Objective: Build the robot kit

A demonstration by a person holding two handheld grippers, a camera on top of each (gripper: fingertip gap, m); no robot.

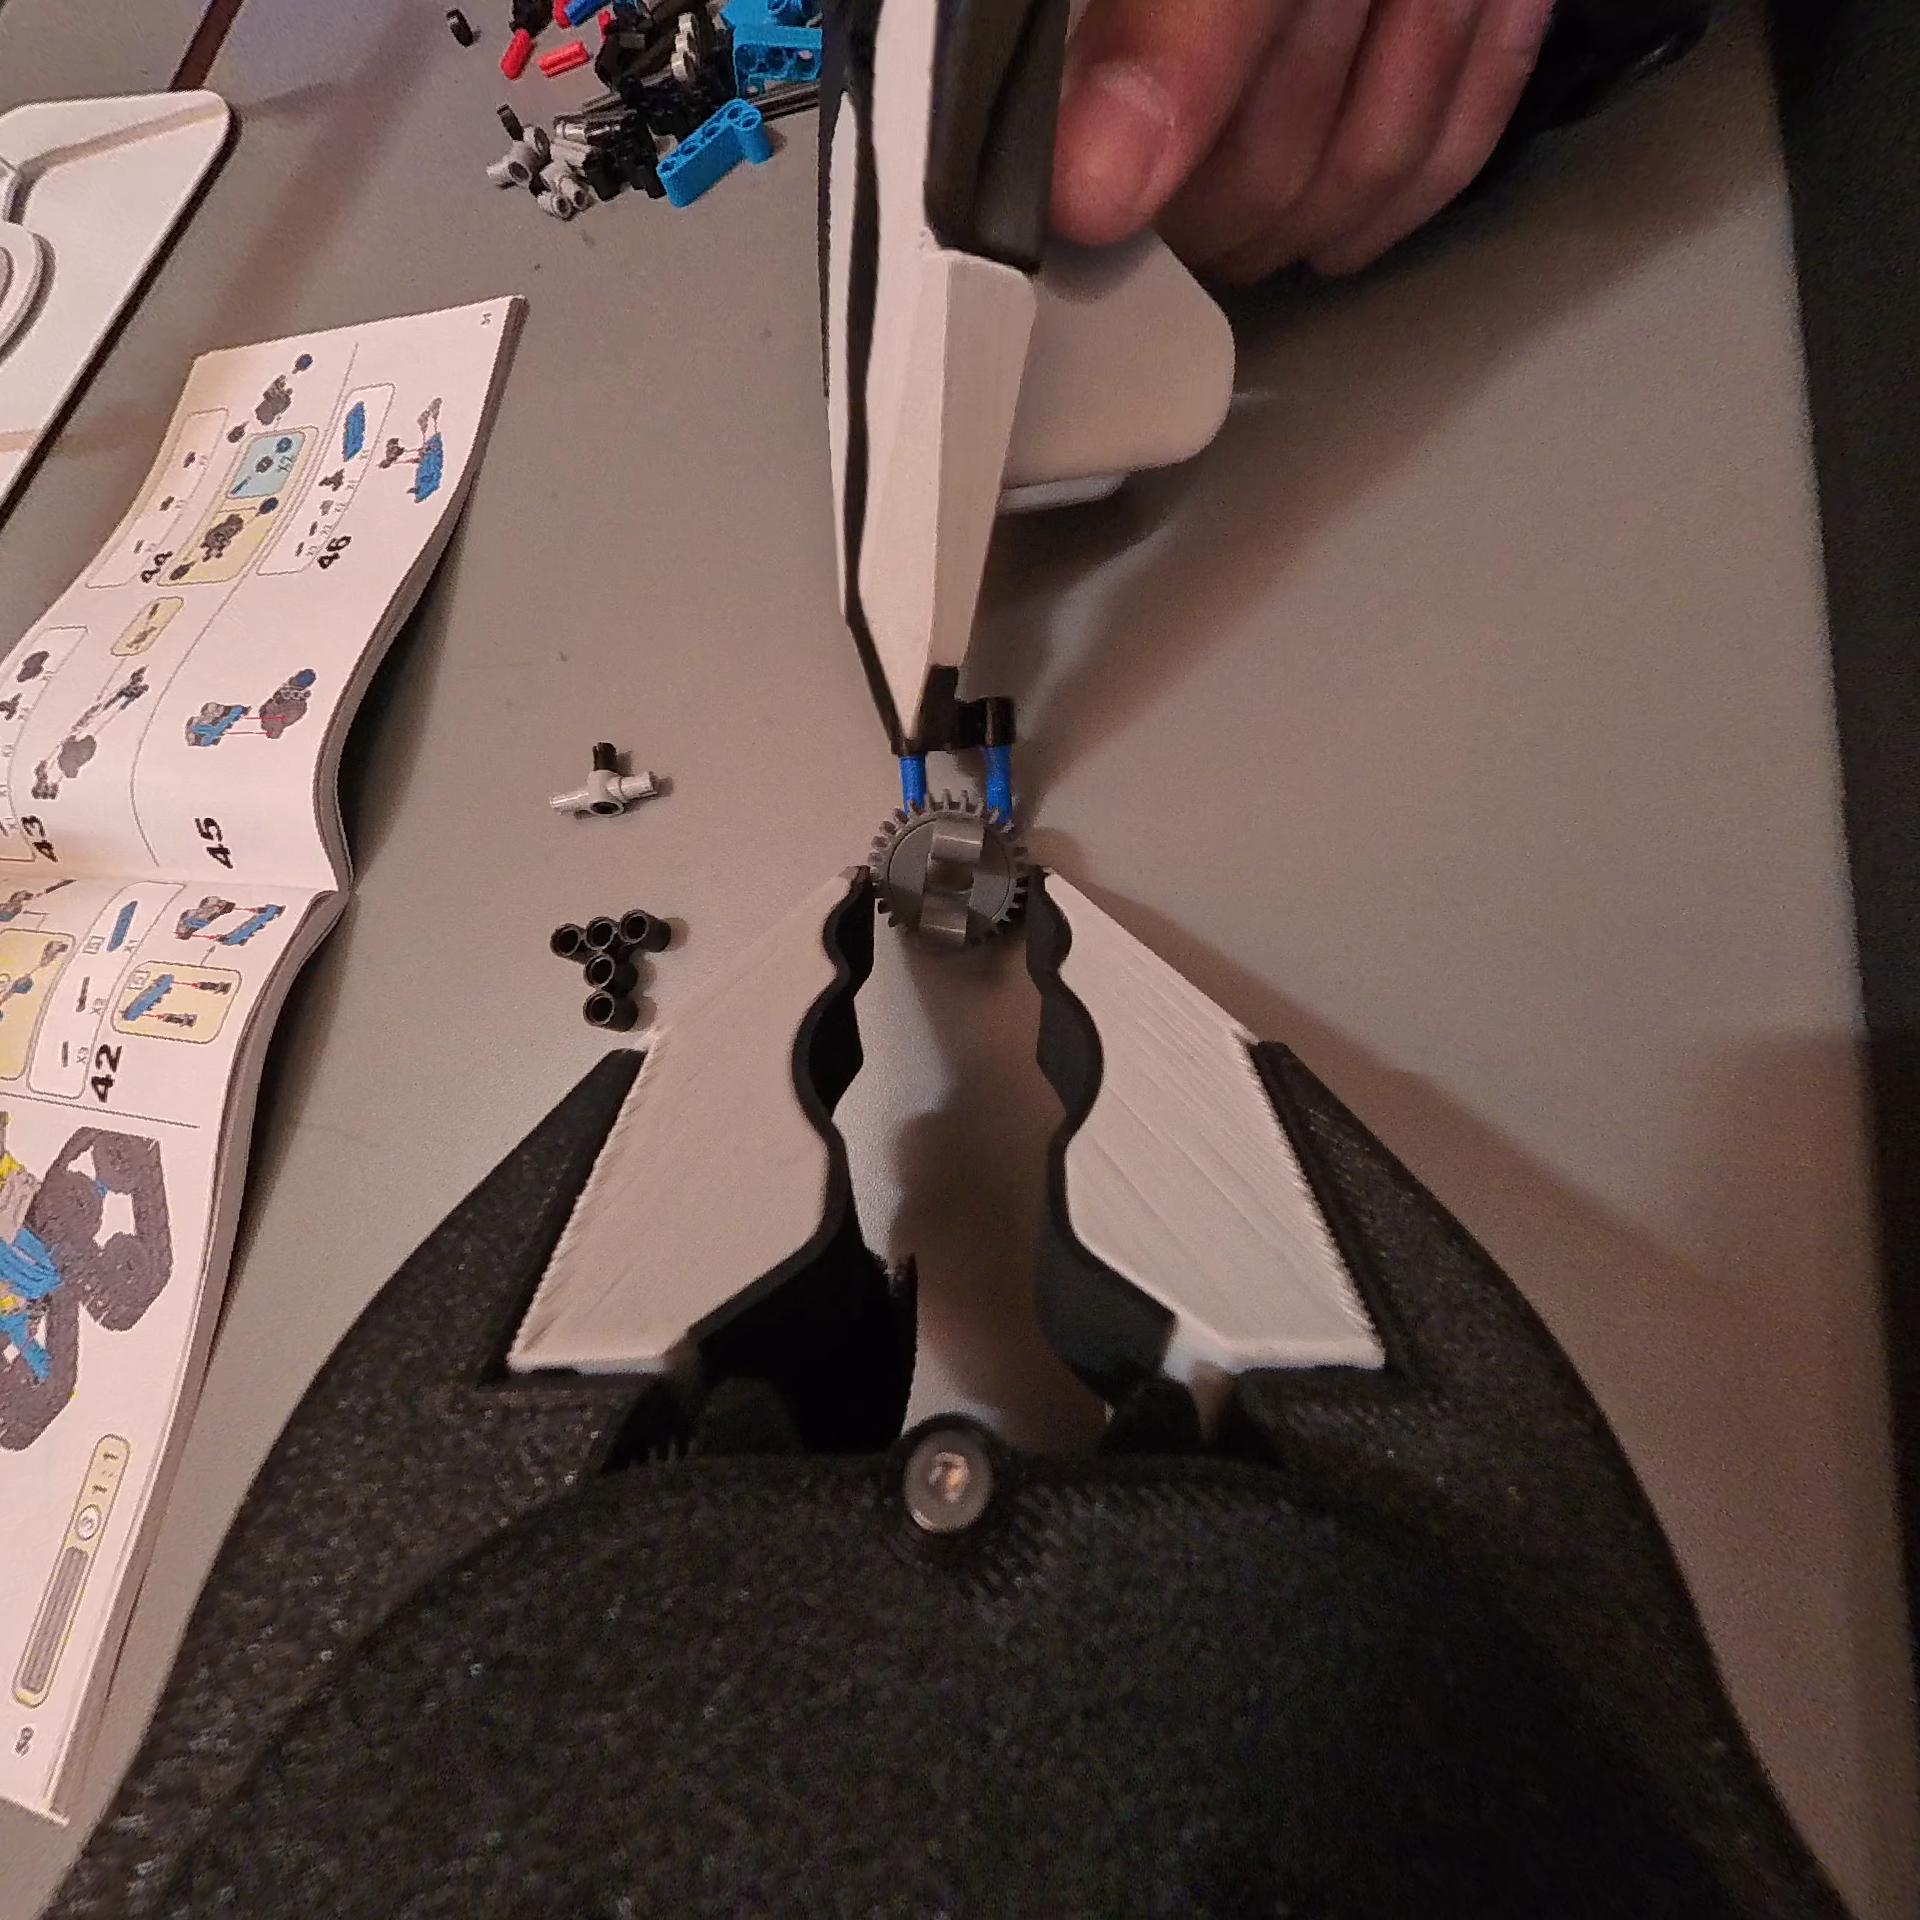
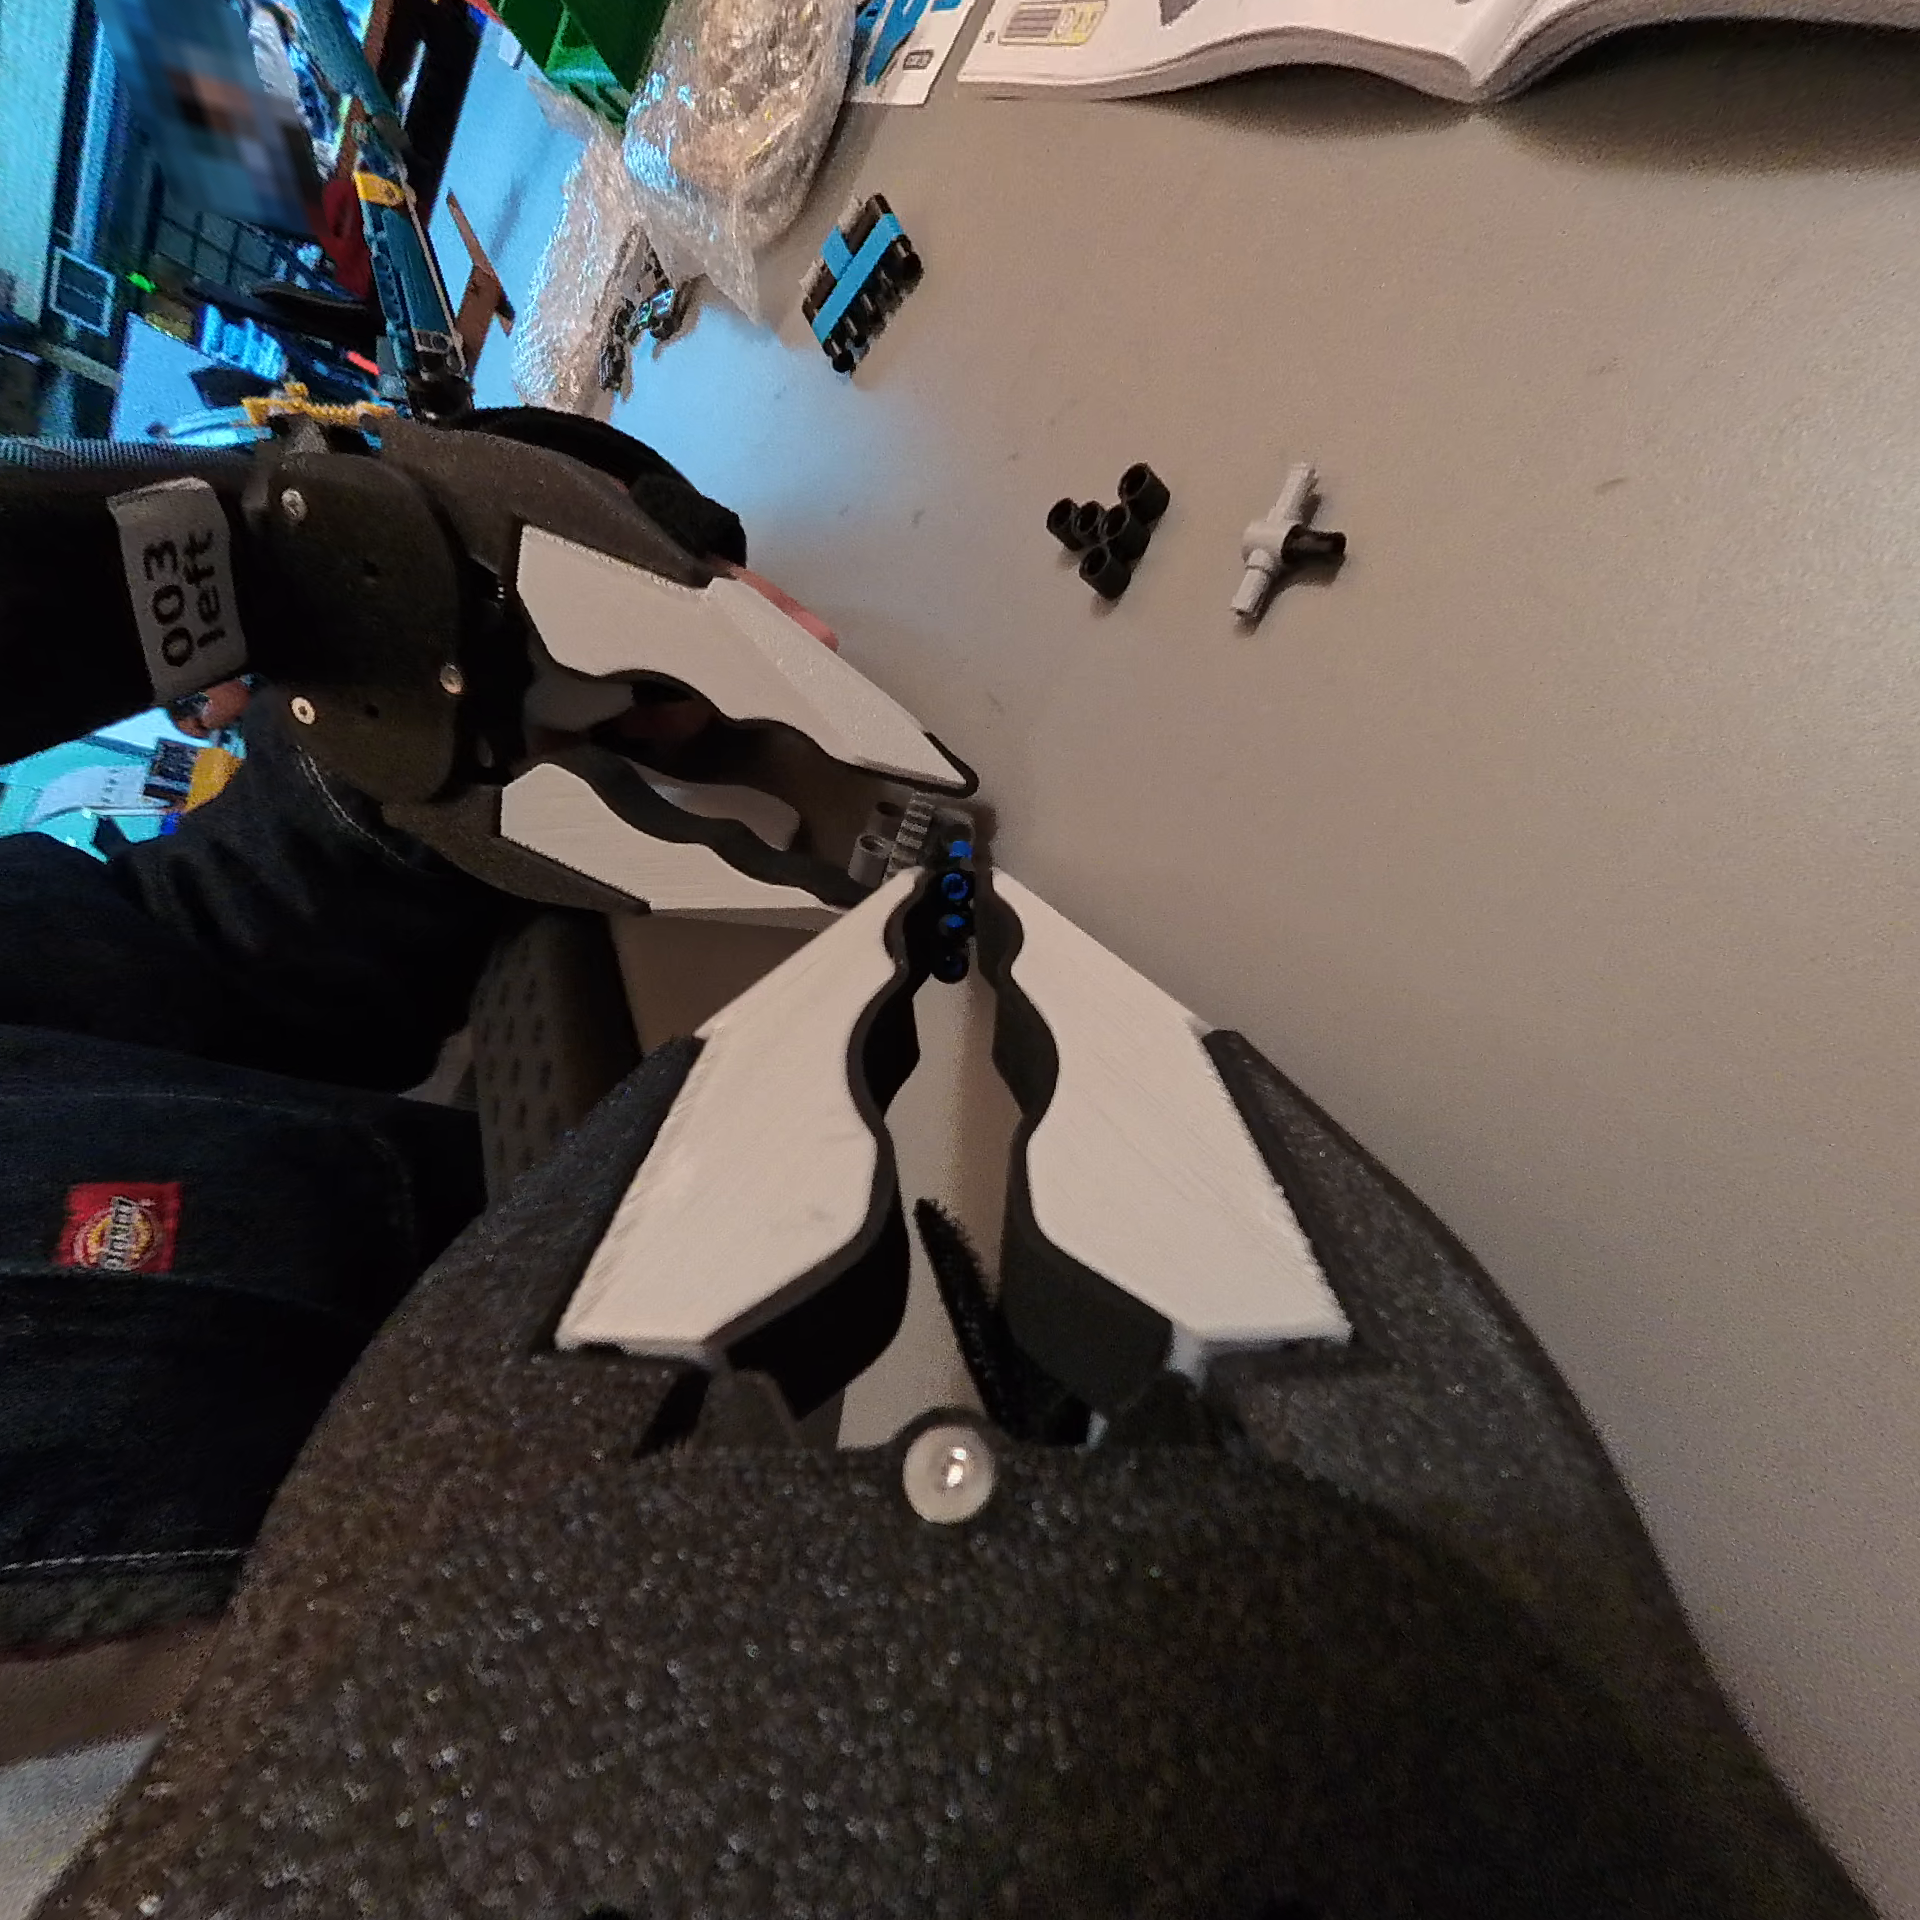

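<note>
My left gripper (image 1: 948,888) is shut on a grey toothed gear (image 1: 951,881) and holds it just above the grey table (image 1: 1455,831). My right gripper (image 2: 951,914), seen from the left wrist view (image 1: 935,727) coming down from above, is shut on a small black beam with two blue pins (image 1: 956,753). The blue pins touch the top of the gear. In the right wrist view the black beam with blue pins (image 2: 954,920) sits between my fingertips, right against the gear (image 2: 909,831) held by the left gripper (image 2: 935,821).
An open instruction booklet (image 1: 208,779) lies at the left. A black T-shaped beam (image 1: 613,961) and a small grey connector (image 1: 608,792) lie beside it. A pile of loose blue, black and red parts (image 1: 665,94) sits at the back, next to a white tray (image 1: 94,260). Both grippers' tips are close together, under 4 cm apart. From either gripper's tips it is about 7 cm to the small grey connector (image 1: 608,792). Look for it in the right wrist view (image 2: 1255,544) too.
</note>
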